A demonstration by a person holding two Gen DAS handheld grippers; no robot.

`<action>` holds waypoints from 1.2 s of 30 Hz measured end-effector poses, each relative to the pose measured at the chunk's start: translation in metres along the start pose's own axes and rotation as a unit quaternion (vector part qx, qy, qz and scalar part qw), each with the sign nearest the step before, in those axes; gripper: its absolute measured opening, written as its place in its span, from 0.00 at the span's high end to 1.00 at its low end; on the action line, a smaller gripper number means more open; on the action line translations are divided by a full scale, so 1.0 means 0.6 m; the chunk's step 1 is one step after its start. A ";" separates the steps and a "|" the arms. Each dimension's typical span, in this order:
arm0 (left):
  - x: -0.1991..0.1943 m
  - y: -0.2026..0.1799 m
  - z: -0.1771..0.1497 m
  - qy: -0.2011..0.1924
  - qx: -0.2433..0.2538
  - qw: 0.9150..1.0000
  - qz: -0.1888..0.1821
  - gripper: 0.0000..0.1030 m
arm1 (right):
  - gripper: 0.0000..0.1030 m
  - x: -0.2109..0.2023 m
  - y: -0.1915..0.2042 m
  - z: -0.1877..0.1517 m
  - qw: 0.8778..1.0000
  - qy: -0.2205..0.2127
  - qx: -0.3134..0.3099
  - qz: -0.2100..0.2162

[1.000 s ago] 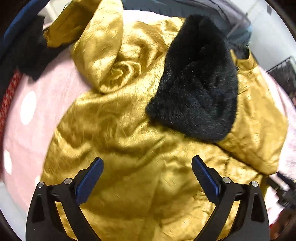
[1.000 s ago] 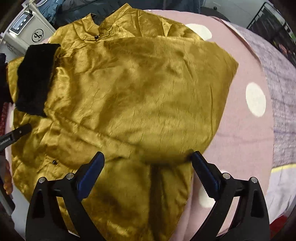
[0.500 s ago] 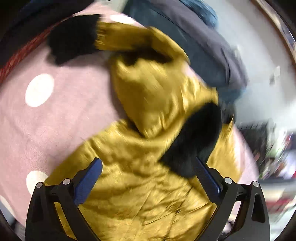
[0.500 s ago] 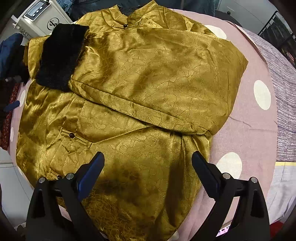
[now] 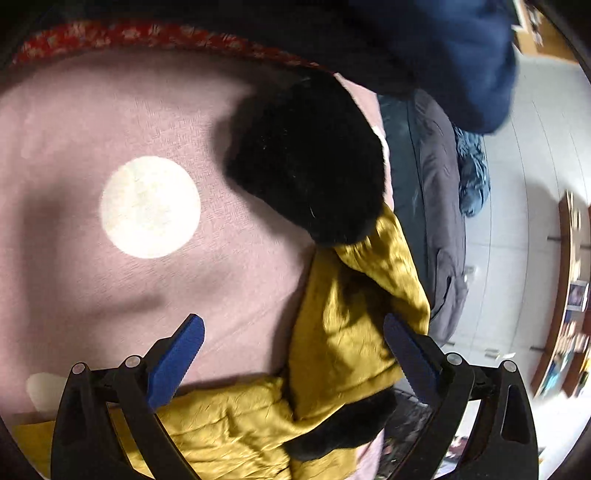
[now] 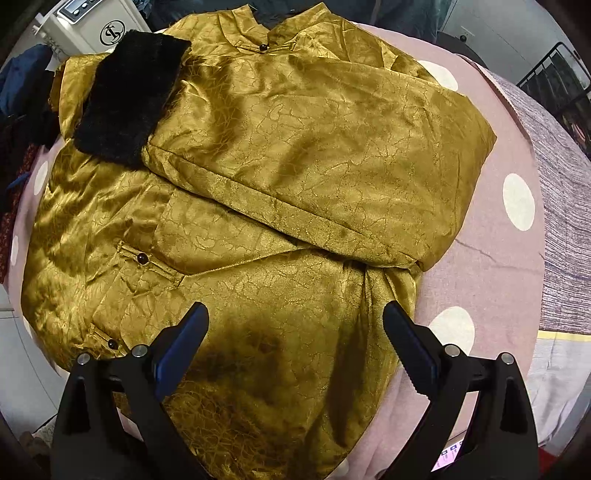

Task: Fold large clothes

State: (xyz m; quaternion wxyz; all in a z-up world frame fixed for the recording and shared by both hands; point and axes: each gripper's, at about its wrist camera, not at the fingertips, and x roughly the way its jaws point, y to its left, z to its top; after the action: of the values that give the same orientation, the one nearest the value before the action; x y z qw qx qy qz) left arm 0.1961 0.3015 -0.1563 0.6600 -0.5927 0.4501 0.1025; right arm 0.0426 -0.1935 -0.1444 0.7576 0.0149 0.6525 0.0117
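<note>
A gold satin jacket (image 6: pixel 295 166) with black fur cuffs lies on a pink blanket with white dots (image 6: pixel 491 236). One sleeve is folded across the chest, and its black cuff (image 6: pixel 125 96) rests at the upper left. My right gripper (image 6: pixel 295 332) is open and empty above the jacket's lower hem. In the left wrist view the other sleeve (image 5: pixel 354 302) stretches away, ending in a black fur cuff (image 5: pixel 310 166) on the blanket (image 5: pixel 110 277). My left gripper (image 5: pixel 291 343) is open and empty just above that sleeve.
A white appliance (image 6: pixel 92 22) stands beyond the jacket's collar. Dark blue and grey clothes (image 5: pixel 436 184) are piled at the bed's edge. A red patterned cloth (image 5: pixel 155 37) borders the blanket. A grey striped cover (image 6: pixel 561 221) lies at the right.
My left gripper has swung away from the jacket's body toward the outstretched sleeve and its cuff. My right gripper has pulled back a little, showing more of the jacket. Both stay open.
</note>
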 end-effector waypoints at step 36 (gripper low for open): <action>-0.150 -0.295 -0.054 -0.209 0.326 0.920 0.053 0.95 | 0.09 -0.014 -0.020 0.007 1.000 -0.011 -0.008 0.009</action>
State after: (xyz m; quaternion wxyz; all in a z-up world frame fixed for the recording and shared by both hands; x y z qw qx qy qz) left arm 0.2477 0.2600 0.0339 0.8894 -0.2852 0.3411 0.1064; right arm 0.0453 -0.2059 -0.1360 0.7644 0.0152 0.6441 0.0234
